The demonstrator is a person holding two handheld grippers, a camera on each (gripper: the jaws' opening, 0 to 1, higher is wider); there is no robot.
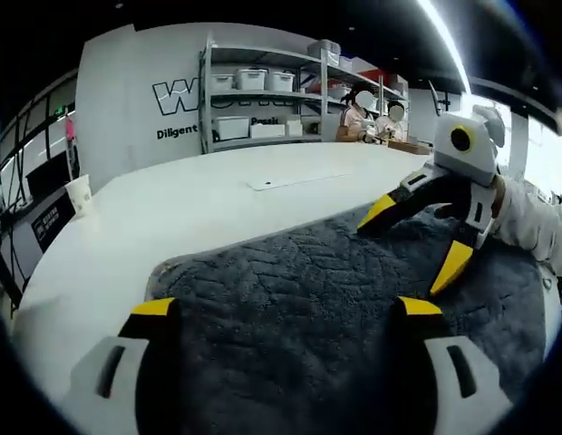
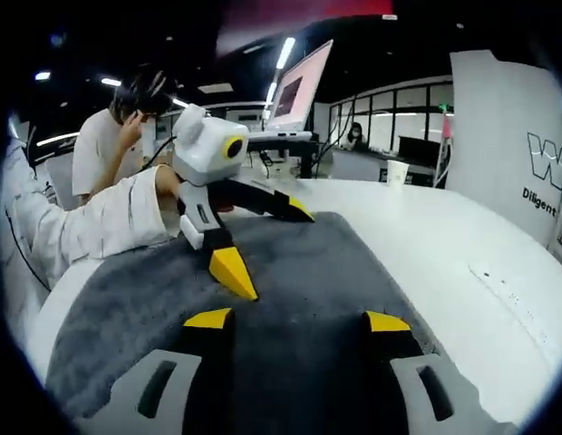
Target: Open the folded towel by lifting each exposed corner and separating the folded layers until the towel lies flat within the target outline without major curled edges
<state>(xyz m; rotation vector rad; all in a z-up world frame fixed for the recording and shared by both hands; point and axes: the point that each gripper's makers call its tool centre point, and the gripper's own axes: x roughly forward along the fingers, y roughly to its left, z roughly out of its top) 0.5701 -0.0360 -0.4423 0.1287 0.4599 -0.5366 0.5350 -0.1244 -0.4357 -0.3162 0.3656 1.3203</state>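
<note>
Both grippers hover with jaws spread wide and nothing held. Below the left gripper (image 1: 285, 306) and the right gripper (image 2: 297, 319), the dark grey textured towel (image 1: 308, 290) lies spread on the white rounded table (image 1: 172, 217). Each gripper appears ahead of the other, yellow tips over the cloth. Beyond the towel stands a white paper cup (image 1: 79, 194).

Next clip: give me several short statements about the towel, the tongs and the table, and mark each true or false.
1. The towel is dark grey. True.
2. The left tongs are clamped shut on a towel corner. False: they are open above the towel, holding nothing.
3. The right tongs are open. True.
4. The towel lies on a black table. False: the table is white.
5. A paper cup stands at the table's edge. True.
</note>
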